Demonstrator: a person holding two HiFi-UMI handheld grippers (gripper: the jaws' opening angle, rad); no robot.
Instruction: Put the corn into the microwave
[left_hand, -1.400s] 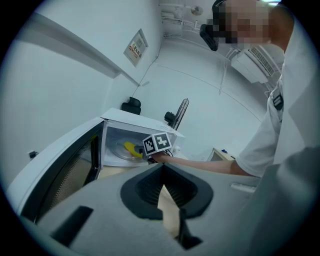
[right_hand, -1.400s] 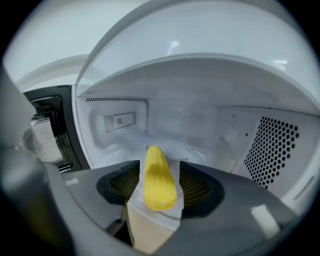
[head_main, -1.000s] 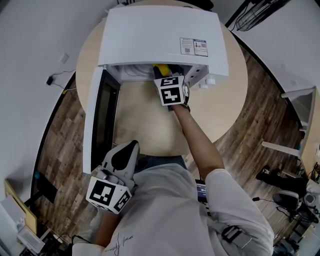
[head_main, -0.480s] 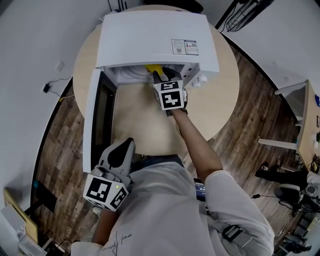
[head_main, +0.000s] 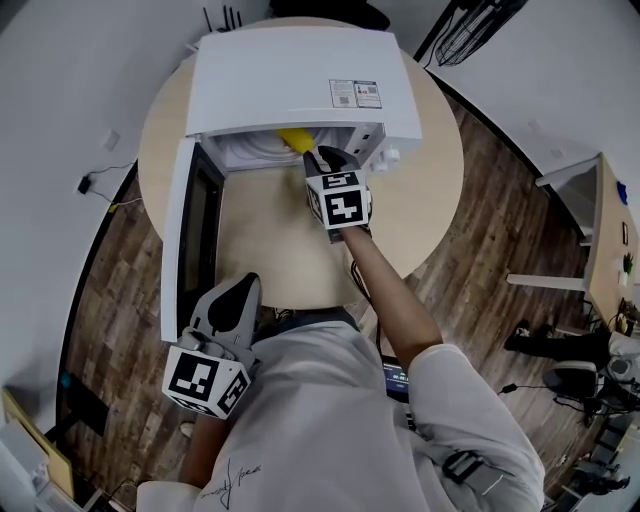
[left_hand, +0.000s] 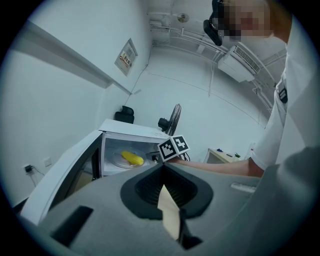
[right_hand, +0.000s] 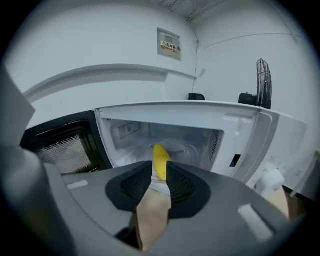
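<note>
The yellow corn (head_main: 293, 139) (right_hand: 160, 159) (left_hand: 132, 158) lies on the glass turntable (left_hand: 119, 161) inside the white microwave (head_main: 300, 80). Its door (head_main: 178, 240) hangs wide open to the left. My right gripper (head_main: 325, 158) (right_hand: 159, 169) hovers just outside the oven's mouth, aimed at the corn. Its jaws are closing, with a narrow gap and nothing between them. The corn sits free, a little beyond the tips. My left gripper (head_main: 240, 288) (left_hand: 162, 169) stays low near the person's body, shut and empty, pointing toward the microwave.
The microwave stands on a round wooden table (head_main: 270, 240). A bare strip of tabletop lies between it and the person. A standing fan (right_hand: 263, 82) is behind the oven. A desk (head_main: 610, 230) sits to the right on the wood floor.
My right gripper has drawn back out of the oven's mouth toward the person and its jaws have narrowed. The corn stays inside on the turntable. The left gripper has hardly moved.
</note>
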